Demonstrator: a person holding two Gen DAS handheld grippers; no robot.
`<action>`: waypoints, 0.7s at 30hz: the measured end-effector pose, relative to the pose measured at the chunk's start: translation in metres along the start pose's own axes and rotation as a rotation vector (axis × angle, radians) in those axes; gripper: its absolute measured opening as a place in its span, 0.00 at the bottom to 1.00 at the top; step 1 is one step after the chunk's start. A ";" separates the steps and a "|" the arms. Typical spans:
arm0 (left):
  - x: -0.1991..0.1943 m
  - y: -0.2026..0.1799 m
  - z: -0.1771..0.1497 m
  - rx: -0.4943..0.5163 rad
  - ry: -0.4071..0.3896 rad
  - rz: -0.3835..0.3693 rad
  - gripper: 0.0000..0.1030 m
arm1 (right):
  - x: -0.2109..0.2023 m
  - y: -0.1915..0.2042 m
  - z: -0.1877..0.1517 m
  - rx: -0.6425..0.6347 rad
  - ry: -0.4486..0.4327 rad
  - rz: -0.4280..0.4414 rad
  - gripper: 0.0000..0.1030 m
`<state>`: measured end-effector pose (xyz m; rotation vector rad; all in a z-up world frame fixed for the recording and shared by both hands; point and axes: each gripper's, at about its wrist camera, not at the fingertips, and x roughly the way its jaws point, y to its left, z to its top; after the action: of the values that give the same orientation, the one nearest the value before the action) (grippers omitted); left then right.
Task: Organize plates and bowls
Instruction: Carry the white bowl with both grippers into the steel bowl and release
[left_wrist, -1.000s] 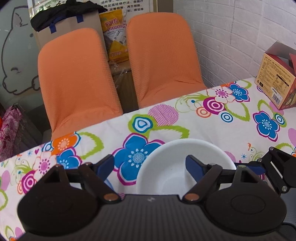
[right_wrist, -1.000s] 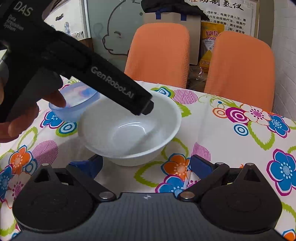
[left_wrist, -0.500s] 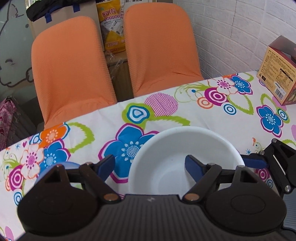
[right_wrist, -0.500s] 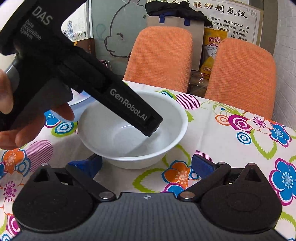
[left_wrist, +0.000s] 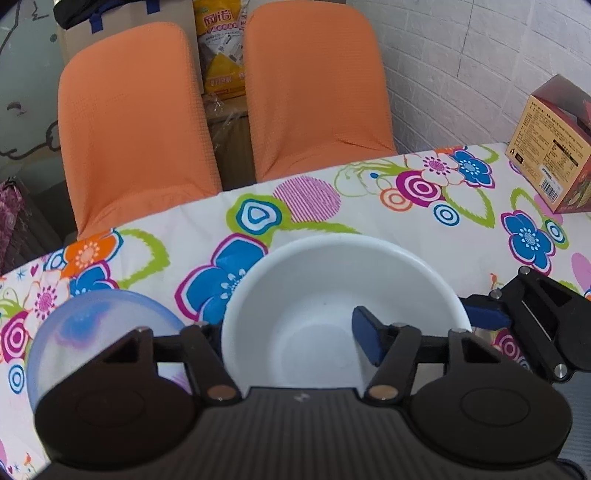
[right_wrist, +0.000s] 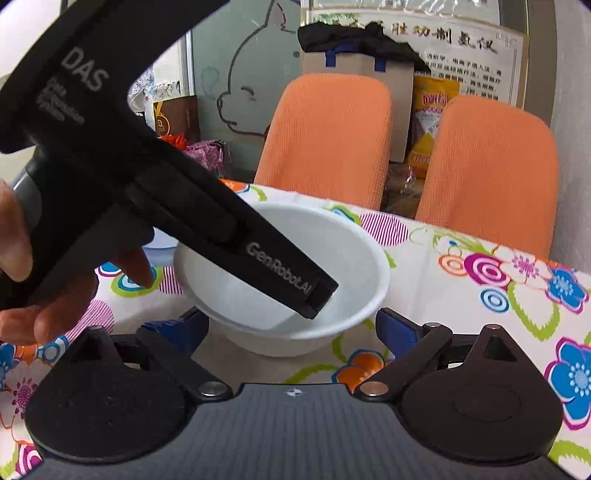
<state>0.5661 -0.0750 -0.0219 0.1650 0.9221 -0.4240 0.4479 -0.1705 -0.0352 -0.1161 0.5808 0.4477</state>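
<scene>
The left hand-held gripper (left_wrist: 291, 332) is spread across the near left rim of the white bowl (left_wrist: 343, 295) on the bench (left_wrist: 369, 218), one finger inside, one outside, while the right hand-held gripper (right_wrist: 291, 328), also spread and empty, waits just near the bowl.

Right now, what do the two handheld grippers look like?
Both are matte black plastic with round pivot discs, a ribbed centre plate and blue finger pads. The left gripper, seen from the right wrist view, carries grey "DAS" and "GenRobot.AI" lettering. No sleeves or cables show.
</scene>
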 end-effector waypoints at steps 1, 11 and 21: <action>-0.001 -0.001 0.000 0.002 0.000 -0.004 0.56 | -0.001 0.001 0.001 -0.009 -0.011 0.000 0.81; -0.021 -0.007 -0.004 0.024 -0.032 -0.008 0.55 | -0.028 0.007 0.002 -0.048 -0.105 -0.030 0.81; -0.090 -0.032 -0.022 0.001 -0.108 -0.047 0.55 | -0.100 0.027 0.004 -0.135 -0.149 -0.075 0.81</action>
<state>0.4881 -0.0715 0.0383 0.1207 0.8211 -0.4725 0.3639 -0.1825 0.0243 -0.2311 0.3987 0.4187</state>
